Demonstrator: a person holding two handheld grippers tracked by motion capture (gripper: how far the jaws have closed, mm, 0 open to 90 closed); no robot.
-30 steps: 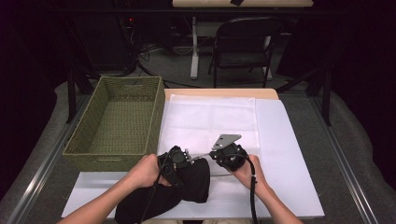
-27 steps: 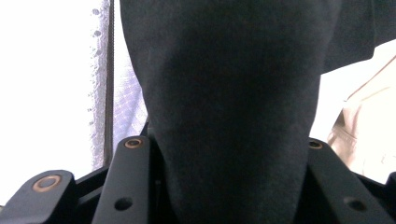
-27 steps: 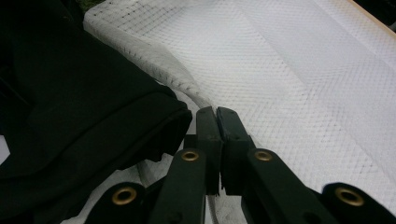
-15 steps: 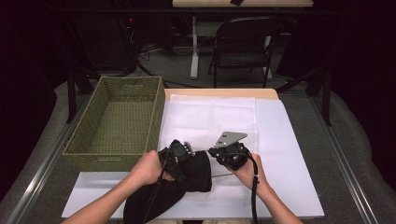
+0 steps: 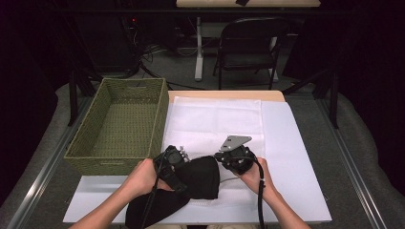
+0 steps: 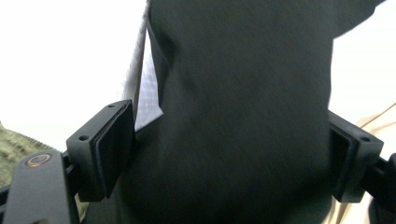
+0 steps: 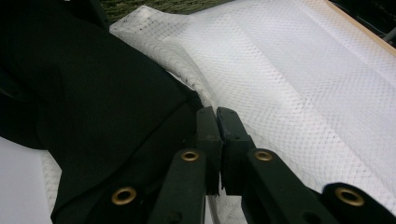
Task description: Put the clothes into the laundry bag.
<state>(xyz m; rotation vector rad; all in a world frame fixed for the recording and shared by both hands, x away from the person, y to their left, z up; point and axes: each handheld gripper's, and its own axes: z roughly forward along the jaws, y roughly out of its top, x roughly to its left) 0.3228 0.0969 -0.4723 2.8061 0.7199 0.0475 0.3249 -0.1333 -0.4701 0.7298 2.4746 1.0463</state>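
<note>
Folding work is in hand at the near edge of the table (image 5: 296,143). Black cloth (image 5: 200,179) lies bunched on the white mesh sheet (image 5: 215,119), between the two hands, with one part hanging toward the person.

Left tool (image 5: 173,160): jaws have just been opening and now stand wide, the cloth between them but a gap showing at the left pad (grip released). Right tool (image 7: 217,122): jaws clenched together at the cloth's right edge; whether they pinch the black fabric or the mesh beneath cannot be told.

Judged step: re-gripping mid-fold. The next move calls for the left tool to take a fresh hold on a free edge while the right anchors.

Farther left stands the woven basket (image 5: 119,124), empty, a likely destination. Beyond the table, a folding chair (image 5: 248,47).
</note>
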